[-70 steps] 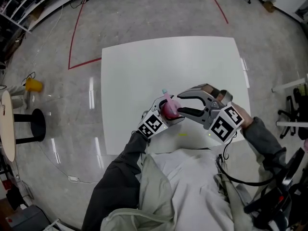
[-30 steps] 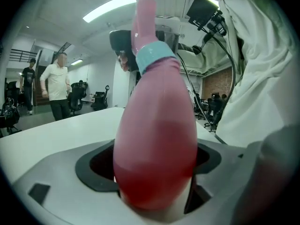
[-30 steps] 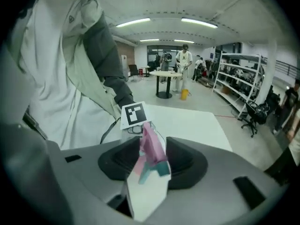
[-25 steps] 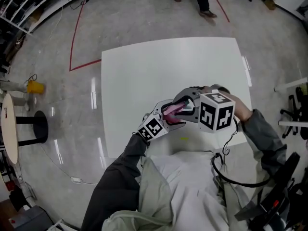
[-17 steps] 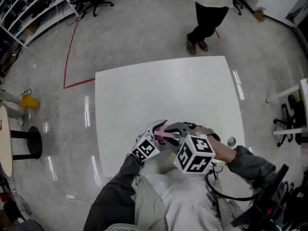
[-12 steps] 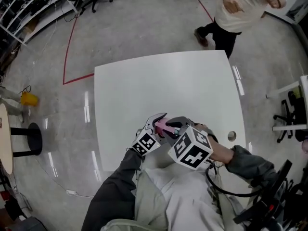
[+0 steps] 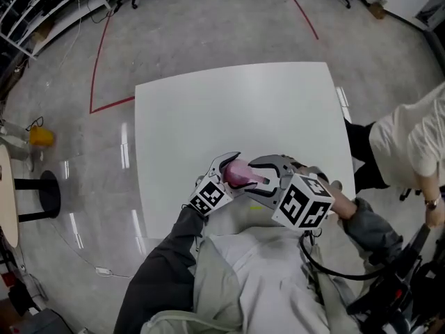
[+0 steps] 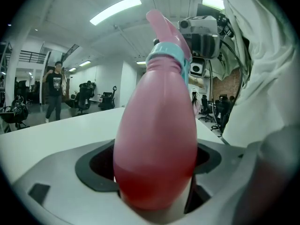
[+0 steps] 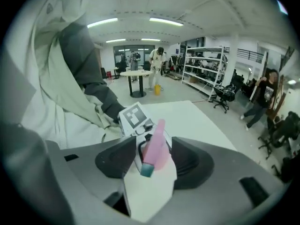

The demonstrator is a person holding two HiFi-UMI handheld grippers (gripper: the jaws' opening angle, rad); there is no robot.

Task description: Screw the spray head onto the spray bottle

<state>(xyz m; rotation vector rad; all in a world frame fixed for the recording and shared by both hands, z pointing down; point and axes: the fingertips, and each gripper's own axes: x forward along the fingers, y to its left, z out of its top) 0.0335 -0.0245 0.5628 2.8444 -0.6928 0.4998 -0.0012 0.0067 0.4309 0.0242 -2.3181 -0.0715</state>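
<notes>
Spray bottle (image 8: 157, 139), pink and pear-shaped with red liquid in its lower part, is held off the white table (image 7: 208, 117), above its near edge and close to the person's chest. Its spray head (image 9: 154, 149), pink with a teal collar (image 8: 166, 57), sits on the bottle's neck.

The left gripper (image 7: 231, 170) has its jaws spread wide around the bottle's fat body, and the dark pads press on both sides. The right gripper (image 9: 152, 161) faces it from the other side. Its jaws have just been opening, and the spray head lies between them with a narrow gap at each pad, so it is not pinched. The head's teal nozzle (image 9: 146, 168) points back toward the right gripper's camera.

Another person in a light top (image 7: 410, 145) stands by the table's right side.
</notes>
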